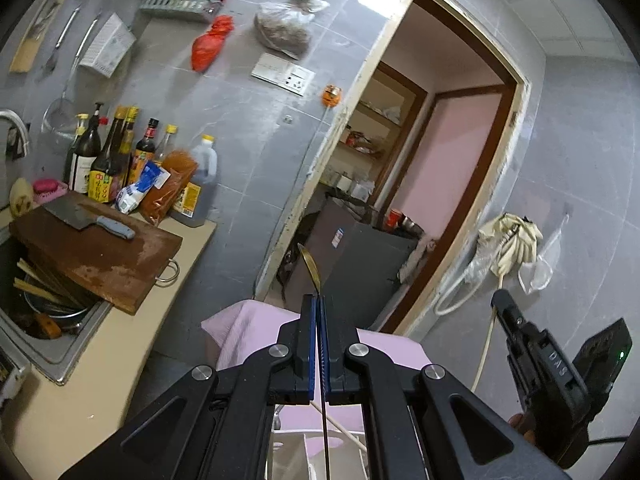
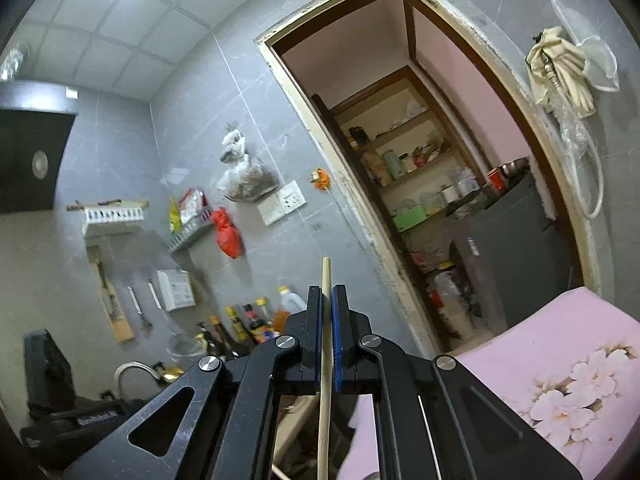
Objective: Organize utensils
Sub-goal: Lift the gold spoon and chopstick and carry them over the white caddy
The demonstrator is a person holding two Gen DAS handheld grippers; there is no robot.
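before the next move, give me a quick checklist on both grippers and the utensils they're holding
1. Left gripper shut on the slim gold metal spoon: ok.
2. Spoon bowl clear of the pads, sticking out ahead: ok.
3. Right gripper shut on the pale wooden chopstick: ok.
4. Chopstick lies straight along the jaws, tip just past them: ok.
5. White utensil holder below the left gripper, which slot is free: cannot tell.
6. The two grippers apart from each other: ok.
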